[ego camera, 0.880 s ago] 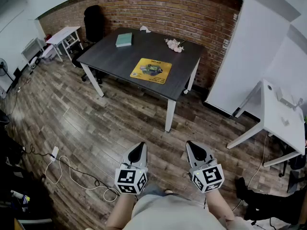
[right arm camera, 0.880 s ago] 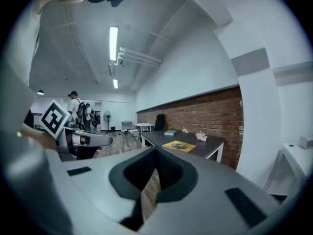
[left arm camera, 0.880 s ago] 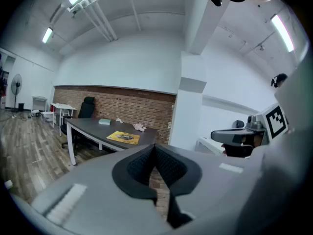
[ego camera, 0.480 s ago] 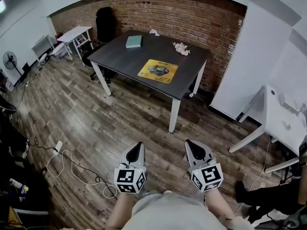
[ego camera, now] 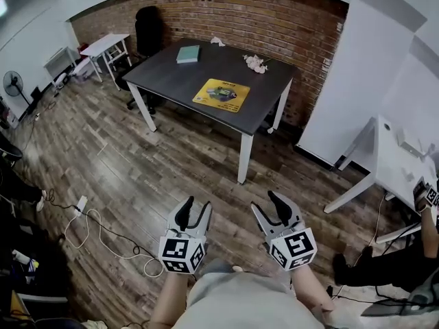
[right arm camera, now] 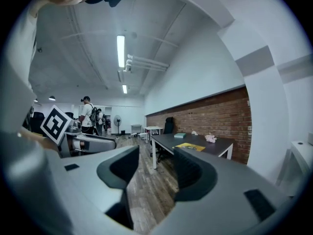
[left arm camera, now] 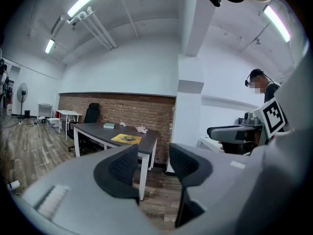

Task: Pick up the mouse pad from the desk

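Left tool [ego camera: 194, 213] and right tool [ego camera: 269, 210] hang side by side low in the head view, over the wooden floor [ego camera: 171, 163], each pointing roughly level towards the room ahead. Both stand moderately wide with their dark pads apart, and neither has anything between its jaws. Only floor and distant furniture show through each gap.

The mouse pad [ego camera: 221, 94], yellow with a dark printed picture, lies flat on the dark bench [ego camera: 171, 77], towards the edge nearer the person and right of the middle. It is well apart from both tools. On the same bench a teal flat item [ego camera: 187, 53] rests near the far left side. A pink item [ego camera: 255, 62] lies near the far right by the brick wall [ego camera: 274, 19], and a small white crumpled thing [ego camera: 217, 41] sits at the far edge. A black office chair [ego camera: 147, 29] stands behind the bench's left end. A white cable [ego camera: 103, 238] trails over the floor to the left of the tools.
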The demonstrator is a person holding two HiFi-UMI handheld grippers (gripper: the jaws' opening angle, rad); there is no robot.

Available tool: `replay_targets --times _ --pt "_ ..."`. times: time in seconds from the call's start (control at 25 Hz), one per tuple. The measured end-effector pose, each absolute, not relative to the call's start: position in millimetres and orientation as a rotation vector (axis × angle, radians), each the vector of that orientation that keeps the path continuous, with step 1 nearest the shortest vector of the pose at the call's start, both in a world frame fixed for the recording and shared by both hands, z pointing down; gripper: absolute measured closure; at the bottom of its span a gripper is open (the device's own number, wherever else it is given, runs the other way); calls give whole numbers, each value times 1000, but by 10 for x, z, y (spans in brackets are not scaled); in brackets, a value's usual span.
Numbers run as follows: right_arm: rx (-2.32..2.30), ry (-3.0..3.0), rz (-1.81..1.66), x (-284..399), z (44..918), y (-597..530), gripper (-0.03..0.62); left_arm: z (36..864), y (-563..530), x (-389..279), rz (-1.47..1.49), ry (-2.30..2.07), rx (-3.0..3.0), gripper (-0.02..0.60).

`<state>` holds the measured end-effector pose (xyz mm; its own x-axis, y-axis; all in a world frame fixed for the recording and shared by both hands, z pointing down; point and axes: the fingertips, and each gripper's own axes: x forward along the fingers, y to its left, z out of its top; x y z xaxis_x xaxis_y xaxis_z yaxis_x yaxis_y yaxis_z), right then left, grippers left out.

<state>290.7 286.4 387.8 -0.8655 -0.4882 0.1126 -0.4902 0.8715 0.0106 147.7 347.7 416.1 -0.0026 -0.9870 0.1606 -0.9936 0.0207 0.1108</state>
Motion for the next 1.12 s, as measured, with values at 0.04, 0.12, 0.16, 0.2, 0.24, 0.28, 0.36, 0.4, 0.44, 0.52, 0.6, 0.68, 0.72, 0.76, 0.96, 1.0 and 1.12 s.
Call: replay_targets --times 0.04,0.12,0.16,0.2,0.24,0.28,0.36,0.4,0.44,0.52,0.6,0.68,0.72,0.76,0.96,1.0,1.12 --pt "766 -2935 31 2925 3888 2859 340 4178 3476 1503 47 -2091 2069 363" --pt "759 -2943 34 2951 3922 2856 258 4227 3484 1527 42 -2090 2052 270" --pt "751 -2946 37 2952 3941 2860 237 4248 3495 1524 40 -2094 2042 237" --pt "741 -2948 40 2946 3957 2863 204 4263 3507 1512 37 -2100 2032 214" --pt "731 -2950 42 2934 3968 2859 186 4267 3514 1492 30 -2107 2023 193" --pt "725 -2953 43 2921 3972 2845 164 4261 3514 1465 17 -2116 2014 176" --pt "718 -2963 47 2894 3968 2786 133 4222 3486 1399 -29 -2138 1995 159" --pt "714 -2970 55 2880 3968 2746 123 4201 3460 1363 -55 -2148 1988 148" --pt "712 -2974 66 2864 3972 2702 114 4186 3429 1330 -74 -2156 1983 141" --pt "710 -2978 83 2814 3988 2611 103 4174 3346 1262 -87 -2163 1984 133" --pt "707 -2975 87 2731 4005 2512 102 4176 3233 1181 -84 -2159 1989 132" --pt "705 -2971 90 2628 4025 2391 102 4182 3085 1084 -85 -2148 1995 132" --pt "705 -2970 93 2573 4037 2315 102 4186 2997 1033 -90 -2142 1998 132" --pt "706 -2968 101 2517 4050 2227 102 4194 2902 981 -95 -2137 2002 132" --pt "744 -2960 155 2165 4094 1679 102 4301 2381 665 -65 -2095 2033 132" --pt "755 -2957 158 2074 4089 1561 102 4320 2275 578 -55 -2086 2040 132" --pt "787 -2949 148 1777 4042 1201 102 4342 1942 283 -17 -2066 2061 132"
